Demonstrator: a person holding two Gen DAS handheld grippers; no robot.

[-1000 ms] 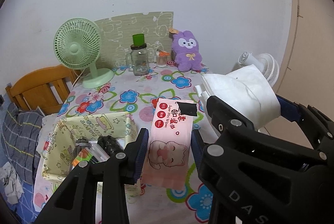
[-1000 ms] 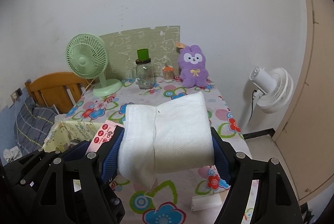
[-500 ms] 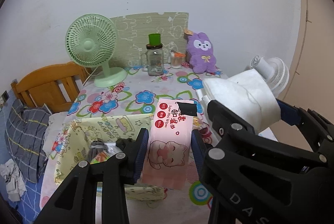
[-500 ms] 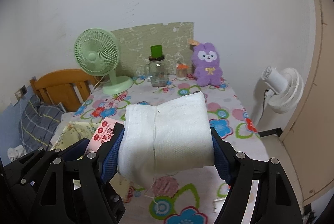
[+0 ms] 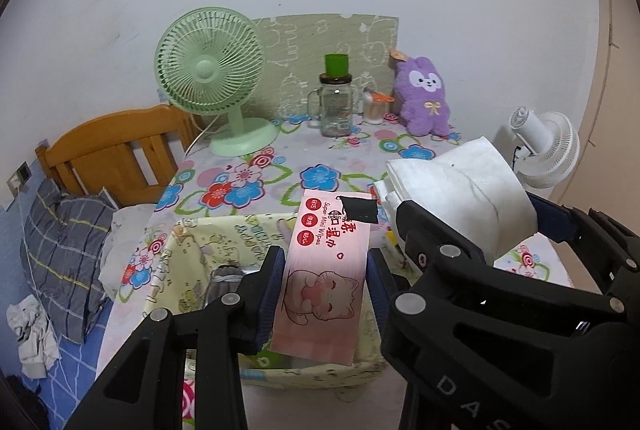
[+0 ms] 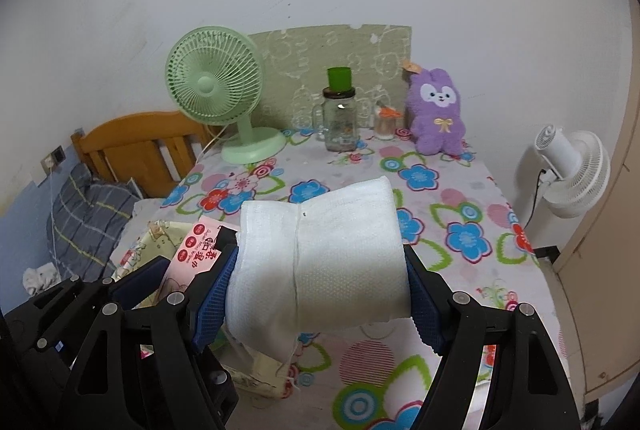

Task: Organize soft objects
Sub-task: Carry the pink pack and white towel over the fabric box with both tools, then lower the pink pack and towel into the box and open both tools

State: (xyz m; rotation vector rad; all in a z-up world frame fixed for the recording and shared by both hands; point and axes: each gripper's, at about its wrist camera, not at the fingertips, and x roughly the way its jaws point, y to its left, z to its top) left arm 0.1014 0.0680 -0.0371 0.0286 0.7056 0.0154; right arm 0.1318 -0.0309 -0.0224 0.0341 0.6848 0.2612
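Home bedroom. Evidence: wooden bed headboard (image 5: 116, 149) with plaid pillow (image 5: 64, 250) beside a desk (image 6: 460, 197) under flowered cloth; on it stood 1 green fan (image 5: 216, 81), 1 glass jar (image 5: 336, 105), 1 purple plush rabbit (image 5: 426, 97); 1 white fan (image 6: 572, 173) stood by the plain wall.

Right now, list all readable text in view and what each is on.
"Super Mini Wipes": pink wipes pack, held in the left gripper.
Red Chinese characters and round red badges on that pack: too small to read.
"DAS", cut off at the frame edge: right gripper body.
Nothing else readable.
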